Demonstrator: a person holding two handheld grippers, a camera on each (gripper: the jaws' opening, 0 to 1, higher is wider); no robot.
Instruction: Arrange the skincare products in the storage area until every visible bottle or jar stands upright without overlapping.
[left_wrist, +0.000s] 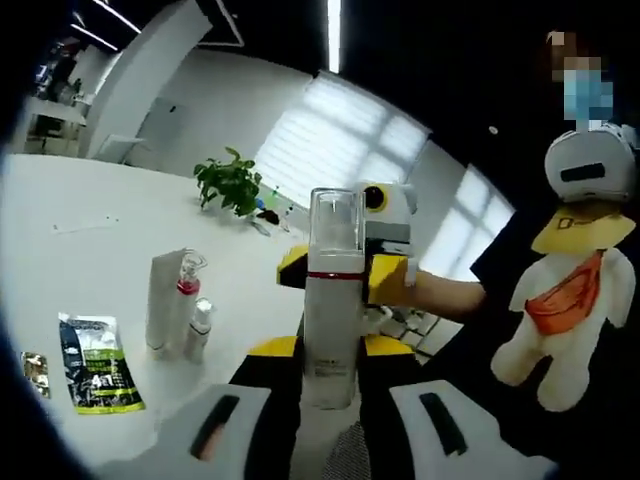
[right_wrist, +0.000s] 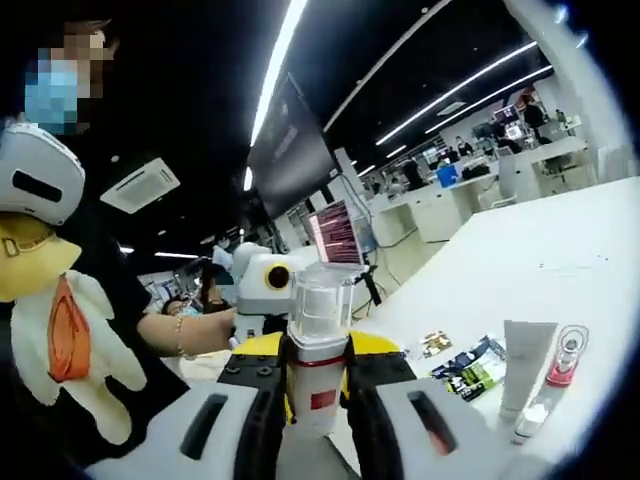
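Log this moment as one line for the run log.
left gripper: shut on pump bottle | right gripper: shut on pump bottle | bottle: upright, lifted | white tube: standing on table

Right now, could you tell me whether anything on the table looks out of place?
Yes. Two sachets lie flat on the table beside the upright white tube and small bottles. The tall pump bottle is off the table, clamped by both grippers.

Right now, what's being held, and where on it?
One tall white pump bottle with a clear cap. The left gripper clamps its lower body; the right gripper holds it around the red band under the cap.
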